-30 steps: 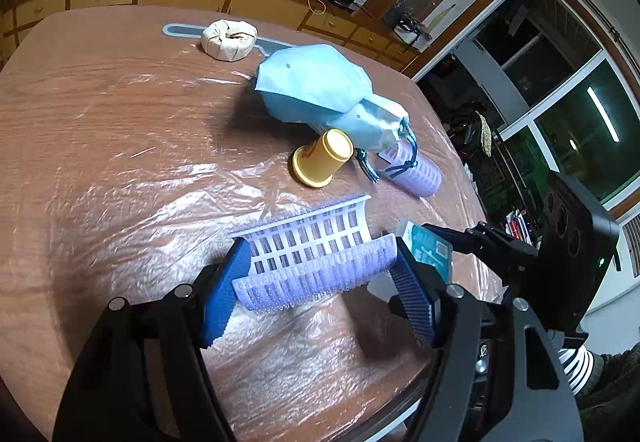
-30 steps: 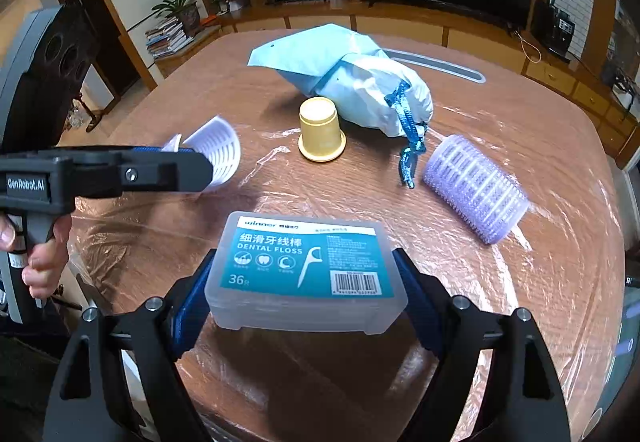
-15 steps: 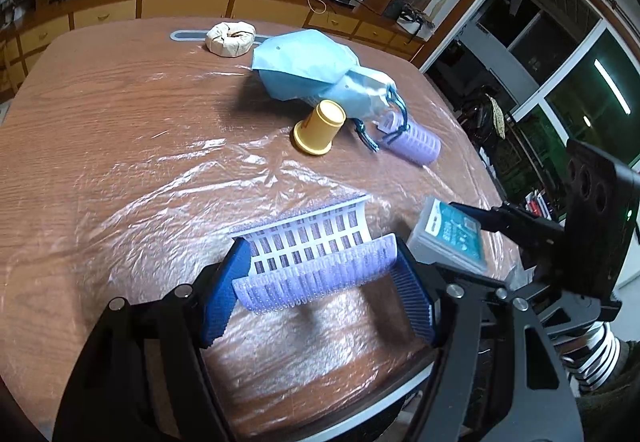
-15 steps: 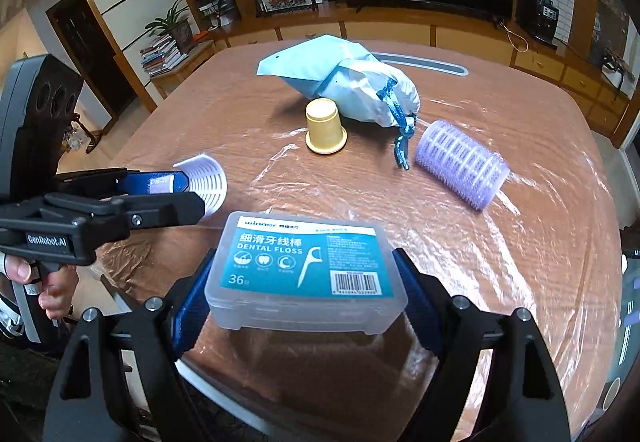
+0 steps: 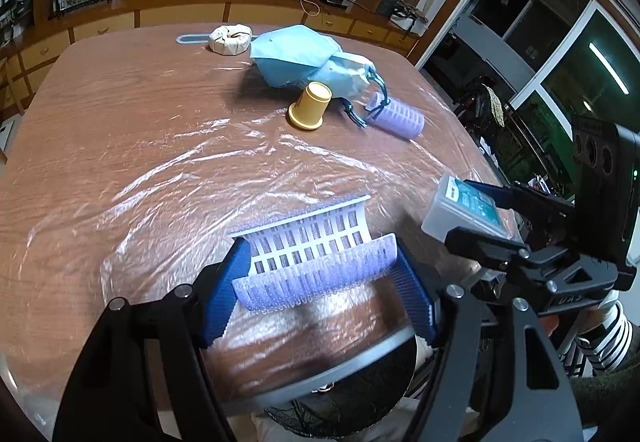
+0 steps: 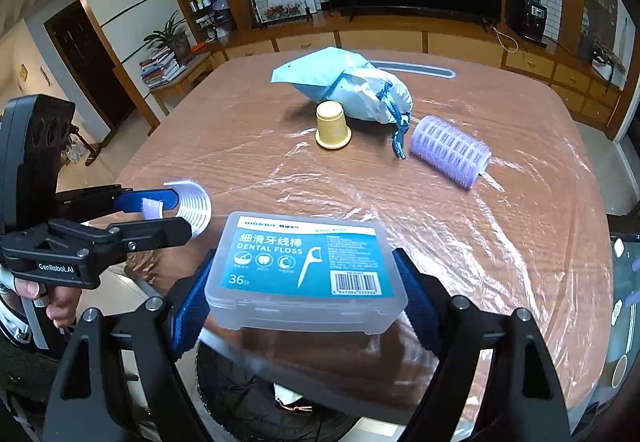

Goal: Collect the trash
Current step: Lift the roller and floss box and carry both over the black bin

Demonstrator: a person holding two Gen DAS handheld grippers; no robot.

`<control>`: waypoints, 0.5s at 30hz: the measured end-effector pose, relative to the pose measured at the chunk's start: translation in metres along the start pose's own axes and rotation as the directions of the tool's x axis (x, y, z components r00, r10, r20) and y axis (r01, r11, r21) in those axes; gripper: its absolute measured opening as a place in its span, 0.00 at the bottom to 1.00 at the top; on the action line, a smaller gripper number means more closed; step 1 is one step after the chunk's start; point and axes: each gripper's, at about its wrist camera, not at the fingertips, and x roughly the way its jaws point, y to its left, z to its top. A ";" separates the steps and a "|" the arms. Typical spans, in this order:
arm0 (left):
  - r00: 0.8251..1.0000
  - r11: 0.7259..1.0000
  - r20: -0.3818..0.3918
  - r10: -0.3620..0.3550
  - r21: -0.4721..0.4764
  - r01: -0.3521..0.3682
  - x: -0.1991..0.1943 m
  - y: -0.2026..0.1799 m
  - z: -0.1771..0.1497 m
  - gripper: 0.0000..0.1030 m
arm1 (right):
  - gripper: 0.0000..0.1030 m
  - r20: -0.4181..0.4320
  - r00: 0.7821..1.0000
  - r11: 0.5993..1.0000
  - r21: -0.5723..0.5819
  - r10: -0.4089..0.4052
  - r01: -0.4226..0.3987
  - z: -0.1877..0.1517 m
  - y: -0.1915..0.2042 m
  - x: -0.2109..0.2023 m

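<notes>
Living room; a wooden table (image 5: 120, 145) under clear plastic film, with a dark bin (image 5: 344, 398) below its near edge.

Left wrist view: the left gripper (image 5: 320, 282) is clenched on a split purple roller (image 5: 312, 258), carried above the table edge. Beyond lie a yellow cup (image 5: 310, 105), a blue pouch (image 5: 308, 57) and a whole roller (image 5: 398, 115).

Right wrist view: the right gripper (image 6: 304, 298) grasps a floss box (image 6: 306, 270) by its short ends, likewise over the edge, with the bin (image 6: 256, 402) beneath.

Judgement: the step in hand is the drop. Bring each load squarely over the bin mouth before releasing. Release one at a time, keeping the grippers apart, since they hang close together.
</notes>
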 end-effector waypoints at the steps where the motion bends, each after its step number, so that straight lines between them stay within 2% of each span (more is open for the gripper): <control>1: 1.000 1.000 0.001 0.002 0.004 -0.002 -0.002 -0.001 -0.002 0.69 | 0.79 0.003 1.000 1.000 0.000 0.001 -0.001 -0.002 0.001 -0.002; 15: 1.000 0.998 -0.002 -0.024 0.066 0.024 -0.027 -0.019 -0.035 0.69 | 0.79 0.005 1.000 1.000 -0.006 0.023 -0.023 -0.030 0.019 -0.030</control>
